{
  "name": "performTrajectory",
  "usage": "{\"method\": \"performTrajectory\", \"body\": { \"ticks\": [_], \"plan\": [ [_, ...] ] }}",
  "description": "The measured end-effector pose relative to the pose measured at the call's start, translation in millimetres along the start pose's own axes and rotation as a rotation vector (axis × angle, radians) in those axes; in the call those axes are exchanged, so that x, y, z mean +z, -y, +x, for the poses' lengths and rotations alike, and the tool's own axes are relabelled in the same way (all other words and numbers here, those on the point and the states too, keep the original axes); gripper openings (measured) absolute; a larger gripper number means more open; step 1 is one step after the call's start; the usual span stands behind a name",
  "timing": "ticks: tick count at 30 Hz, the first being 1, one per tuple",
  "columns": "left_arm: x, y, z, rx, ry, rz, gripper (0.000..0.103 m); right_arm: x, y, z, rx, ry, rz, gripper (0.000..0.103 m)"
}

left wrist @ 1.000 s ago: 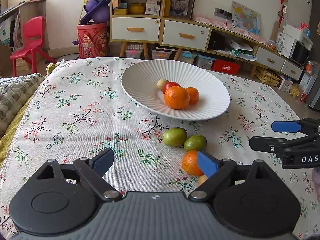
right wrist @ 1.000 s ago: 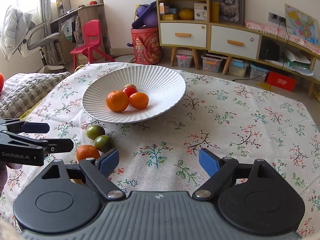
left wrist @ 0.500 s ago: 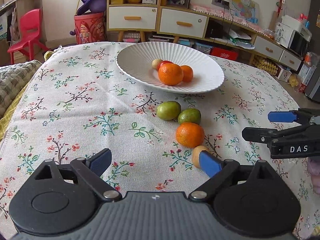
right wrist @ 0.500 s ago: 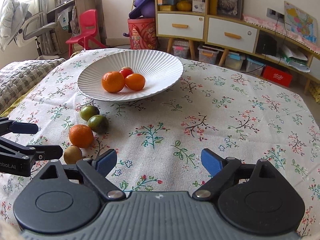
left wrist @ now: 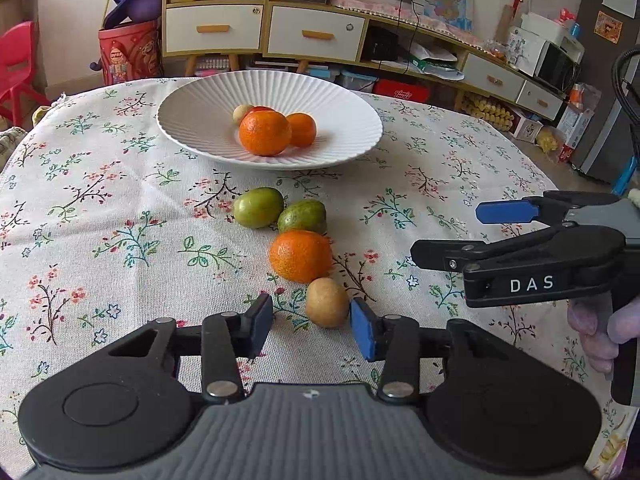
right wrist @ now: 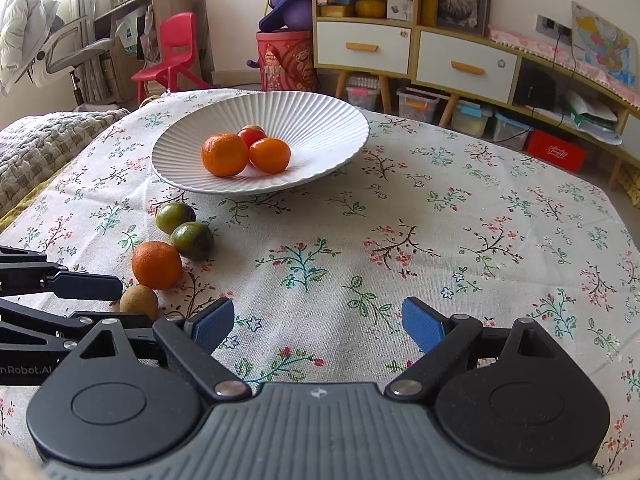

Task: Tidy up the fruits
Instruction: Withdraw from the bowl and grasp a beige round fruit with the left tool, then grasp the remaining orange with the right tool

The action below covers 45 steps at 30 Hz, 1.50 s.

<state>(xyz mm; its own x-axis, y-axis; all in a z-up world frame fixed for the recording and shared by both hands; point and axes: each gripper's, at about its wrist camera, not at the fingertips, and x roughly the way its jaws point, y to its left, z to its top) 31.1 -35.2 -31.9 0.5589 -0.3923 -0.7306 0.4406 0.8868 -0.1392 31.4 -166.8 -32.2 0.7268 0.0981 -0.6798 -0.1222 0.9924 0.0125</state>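
A white ribbed plate [left wrist: 200,136] [right wrist: 328,120] holds two oranges, a red fruit and a pale one. On the cloth lie two green fruits [left wrist: 258,207] [left wrist: 303,216], an orange [left wrist: 301,255] [right wrist: 157,265] and a small tan fruit [left wrist: 327,302] [right wrist: 139,301]. My left gripper [left wrist: 311,322] is open, its blue pads on either side of the tan fruit; the right pad is close to it, the left pad apart. My right gripper [right wrist: 318,322] is open and empty over bare cloth to the right.
The table [right wrist: 480,216] has a floral cloth. A grey woven blanket [right wrist: 36,148] lies beyond its left edge. A sideboard with drawers [right wrist: 400,52], a red chair [right wrist: 172,60] and a red bin [right wrist: 286,60] stand behind the table.
My left gripper has moved forward and right so the tan fruit now sits between its pads, and the jaws have narrowed. My right gripper has drawn back slightly.
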Motion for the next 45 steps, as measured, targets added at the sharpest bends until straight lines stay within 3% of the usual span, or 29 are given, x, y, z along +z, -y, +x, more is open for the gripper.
{"method": "performTrajectory", "body": {
  "ticks": [3, 15, 28, 39, 45],
  "plan": [
    [0, 2, 0, -0.027, -0.002, 0.007, 0.008, 0, -2, 1, 0.004, -0.002, -0.005, 0.089],
    [-1, -14, -10, 0.017, 0.01, -0.005, 0.008, 4, -13, 4, 0.033, -0.006, -0.025, 0.087],
    [1, -41, -23, 0.097, 0.023, -0.052, 0.008, 10, -40, 6, 0.13, -0.012, -0.061, 0.078],
    [0, -52, -29, 0.121, 0.025, -0.077, 0.008, 15, -57, 15, 0.21, -0.055, -0.049, 0.055],
    [-1, -52, -29, 0.126, 0.023, -0.078, 0.008, 15, -63, 18, 0.239, -0.051, -0.045, 0.05]
  ]
}}
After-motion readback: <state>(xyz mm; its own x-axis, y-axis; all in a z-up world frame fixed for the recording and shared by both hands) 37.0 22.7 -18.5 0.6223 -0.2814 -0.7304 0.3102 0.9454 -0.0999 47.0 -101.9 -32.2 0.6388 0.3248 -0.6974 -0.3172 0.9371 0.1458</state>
